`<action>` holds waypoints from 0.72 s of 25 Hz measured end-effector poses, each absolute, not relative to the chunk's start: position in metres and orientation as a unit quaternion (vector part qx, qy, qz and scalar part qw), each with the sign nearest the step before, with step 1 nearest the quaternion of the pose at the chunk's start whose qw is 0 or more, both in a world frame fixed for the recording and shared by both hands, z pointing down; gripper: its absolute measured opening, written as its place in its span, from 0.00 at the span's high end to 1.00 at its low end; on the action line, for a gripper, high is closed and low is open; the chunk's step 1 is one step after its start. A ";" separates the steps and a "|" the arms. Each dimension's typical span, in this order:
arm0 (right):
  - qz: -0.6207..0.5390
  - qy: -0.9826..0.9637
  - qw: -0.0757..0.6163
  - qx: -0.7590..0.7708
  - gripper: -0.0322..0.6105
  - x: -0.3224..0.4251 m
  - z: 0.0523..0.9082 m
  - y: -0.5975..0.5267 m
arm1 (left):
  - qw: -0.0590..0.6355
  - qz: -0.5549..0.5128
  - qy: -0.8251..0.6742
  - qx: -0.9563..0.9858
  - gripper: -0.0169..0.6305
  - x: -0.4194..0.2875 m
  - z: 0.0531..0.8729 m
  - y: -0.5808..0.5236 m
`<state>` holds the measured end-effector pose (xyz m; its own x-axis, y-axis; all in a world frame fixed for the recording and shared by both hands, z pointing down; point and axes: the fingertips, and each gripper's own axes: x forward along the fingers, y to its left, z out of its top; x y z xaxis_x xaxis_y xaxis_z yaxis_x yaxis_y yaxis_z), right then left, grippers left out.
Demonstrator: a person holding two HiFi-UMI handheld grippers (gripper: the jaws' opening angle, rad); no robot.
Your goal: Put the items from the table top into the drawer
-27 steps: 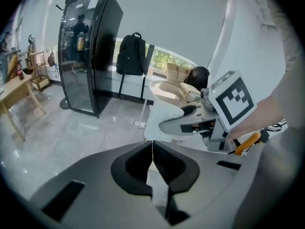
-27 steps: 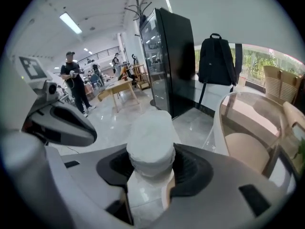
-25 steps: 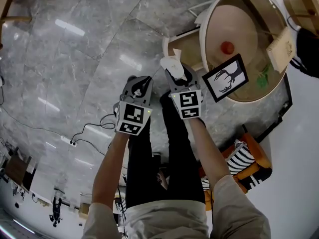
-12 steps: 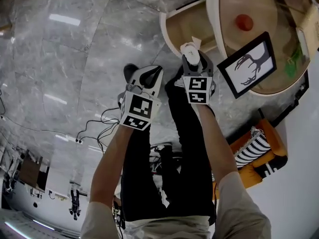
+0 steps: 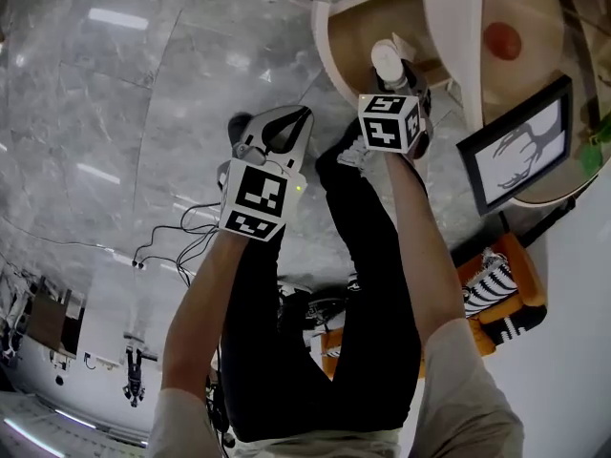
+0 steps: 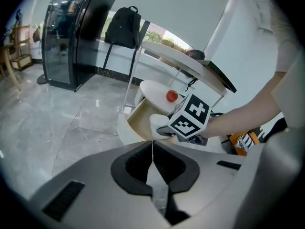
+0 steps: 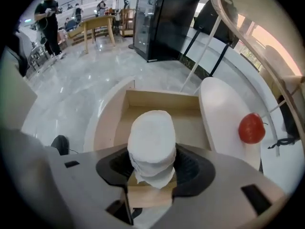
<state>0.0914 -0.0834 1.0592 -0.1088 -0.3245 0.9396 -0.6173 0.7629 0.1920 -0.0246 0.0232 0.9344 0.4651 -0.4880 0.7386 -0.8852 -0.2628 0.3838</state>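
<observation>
My right tool [image 7: 152, 171] has its jaws spread wide and clamped on a white bundle [image 7: 151, 144]. The bundle is smooth and rounded on top and creased lower down, and it stands up out of the dark pads on either side. In the right gripper view the bundle sits in front of the open drawer [image 7: 162, 99], whose wooden inside looks bare. From the head view it also lies over the drawer's opening. I cannot tell how far it hangs above the drawer floor.

My left tool [image 6: 152, 151] has its jaws pressed together with nothing between them. It sits beside the right one, over the grey marble floor [image 5: 143, 113].

A red ball [image 7: 251, 128] rests on the pale round table [image 7: 217, 109], just beside the drawer. A black-framed picture [image 5: 520, 156] of an antlered animal stands further along the table.
</observation>
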 end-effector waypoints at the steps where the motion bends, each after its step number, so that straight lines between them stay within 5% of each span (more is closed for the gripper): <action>1: 0.123 -0.738 0.585 0.314 0.58 0.085 1.062 -0.084 | 0.404 0.248 -0.456 0.754 0.94 -0.027 0.937 0.024; 18: 0.172 -0.787 0.490 0.332 0.58 0.052 0.914 -0.035 | 0.410 0.237 -0.470 0.745 0.94 -0.036 0.825 0.018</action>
